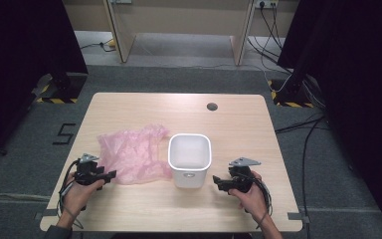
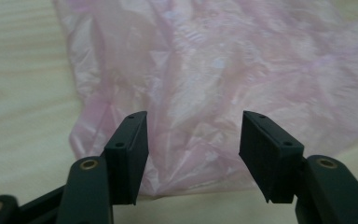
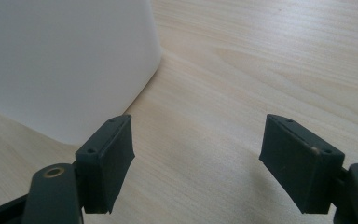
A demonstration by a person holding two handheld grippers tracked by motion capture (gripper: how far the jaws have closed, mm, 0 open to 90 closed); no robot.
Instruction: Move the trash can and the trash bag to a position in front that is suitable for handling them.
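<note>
Both grippers sit at the near table edge, jaws spread wide, holding nothing: left gripper [image 1: 110, 174] pointing at the crumpled pink bag [image 1: 129, 152], right gripper [image 1: 218, 182] beside the white bin [image 1: 190, 158] mid-table.

Light wooden table [image 1: 238, 119] on grey carpeted floor [image 1: 179, 79].
Round dark grommet hole [image 1: 212, 106] near the far edge. Beyond, pale wooden desk legs [image 1: 118, 35] before a beige wall. Black curtains [image 1: 25, 50] at both sides, yellow-black striped stand bases [image 1: 54, 99] beneath, cables [image 1: 303, 134] trailing over the floor at right.
</note>
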